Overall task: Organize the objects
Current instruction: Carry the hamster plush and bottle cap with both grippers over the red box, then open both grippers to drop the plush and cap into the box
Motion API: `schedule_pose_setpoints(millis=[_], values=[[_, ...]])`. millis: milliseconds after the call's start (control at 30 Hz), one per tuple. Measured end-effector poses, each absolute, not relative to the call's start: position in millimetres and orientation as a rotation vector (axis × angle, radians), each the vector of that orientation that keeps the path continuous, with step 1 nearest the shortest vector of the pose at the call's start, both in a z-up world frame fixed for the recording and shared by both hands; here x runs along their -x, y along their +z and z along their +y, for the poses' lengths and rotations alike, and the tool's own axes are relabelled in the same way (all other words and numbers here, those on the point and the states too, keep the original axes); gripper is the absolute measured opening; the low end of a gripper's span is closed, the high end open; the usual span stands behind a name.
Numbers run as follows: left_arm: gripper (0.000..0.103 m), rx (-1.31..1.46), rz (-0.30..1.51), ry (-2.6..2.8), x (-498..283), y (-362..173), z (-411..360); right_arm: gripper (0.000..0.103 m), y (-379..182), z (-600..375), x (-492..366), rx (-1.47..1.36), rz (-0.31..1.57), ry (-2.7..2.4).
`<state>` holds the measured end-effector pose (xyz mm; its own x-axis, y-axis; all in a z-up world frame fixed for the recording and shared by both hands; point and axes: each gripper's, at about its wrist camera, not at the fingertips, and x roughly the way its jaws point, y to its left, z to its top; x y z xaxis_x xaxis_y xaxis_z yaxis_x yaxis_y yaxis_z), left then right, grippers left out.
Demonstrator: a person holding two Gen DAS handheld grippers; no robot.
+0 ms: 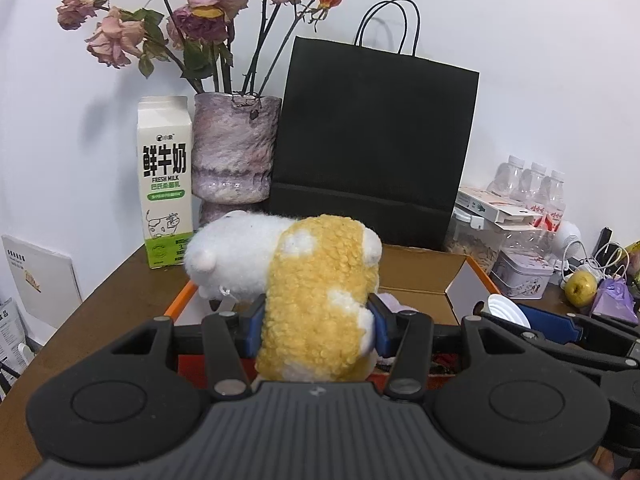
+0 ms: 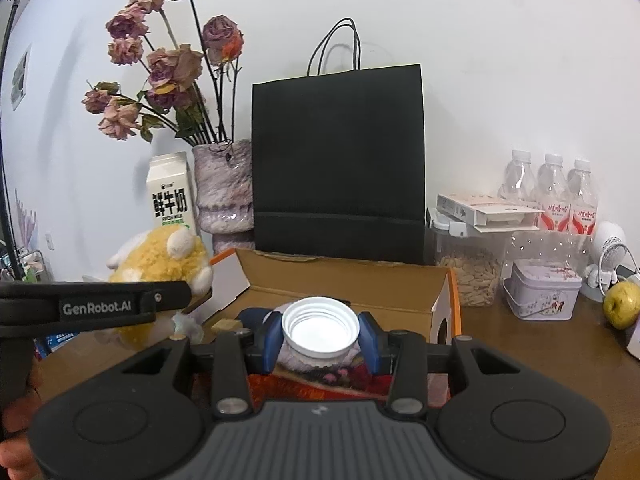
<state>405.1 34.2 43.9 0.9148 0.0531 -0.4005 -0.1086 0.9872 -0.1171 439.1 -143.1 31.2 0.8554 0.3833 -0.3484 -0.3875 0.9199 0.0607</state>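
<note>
Left gripper (image 1: 318, 320) first: its blue jaws are clamped on a plush toy (image 1: 316, 300), yellow and white and fuzzy, dead centre of the left wrist view, with the white head poking out to the left. The toy is up off the desk (image 1: 100, 312), hanging over the near left corner of an open cardboard box (image 1: 420, 276) with an orange edge.

Over to the right gripper (image 2: 320, 336): jaws clenched tight on a small jar with a white ribbed rim (image 2: 320, 326), mouth facing the camera, low in the middle of that frame. It sits above the box's open front, with a red patterned surface just below it.

From the right wrist view the toy shows at the left edge, with the left gripper's black arm crossing in front of it and a person's hand (image 2: 16, 432) down in the lower left corner.

Behind the box, a tall black paper bag (image 1: 372, 144) stands against the white wall. To its left is a purple vase (image 1: 234, 148) of dried roses (image 1: 216, 0), and a milk carton (image 1: 166, 184) touching the vase's left side. At the right of the frame sit three water bottles (image 2: 552, 192), a clear container of seeds (image 2: 472, 276), a pale tin (image 2: 540, 296) and a yellow-green apple (image 2: 622, 304).
</note>
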Motion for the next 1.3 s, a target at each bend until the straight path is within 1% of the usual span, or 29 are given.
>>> schedule_pose_setpoints(millis=[500, 1133, 1233, 1267, 1300], values=[[0.051, 0.133, 0.411, 0.088, -424.9, 39.8, 38.9, 0.039, 32.1, -142.6, -466.9, 0.029, 0.352, 0.404], [0.052, 0.128, 0.397, 0.074, -480.3, 37.9, 38.6, 0.039, 24.4, -133.2, -508.2, 0.063, 0.363, 0.387], [0.055, 0.126, 0.404, 0.084, -486.1, 35.6, 41.2, 0.039, 21.9, -132.1, -512.7, 0.069, 0.372, 0.387], [0.061, 0.125, 0.402, 0.087, -486.9, 35.1, 41.8, 0.040, 21.3, -131.9, -513.8, 0.069, 0.374, 0.387], [0.074, 0.124, 0.397, 0.090, -486.4, 35.1, 42.1, 0.048, 20.3, -132.1, -515.1, 0.068, 0.380, 0.384]])
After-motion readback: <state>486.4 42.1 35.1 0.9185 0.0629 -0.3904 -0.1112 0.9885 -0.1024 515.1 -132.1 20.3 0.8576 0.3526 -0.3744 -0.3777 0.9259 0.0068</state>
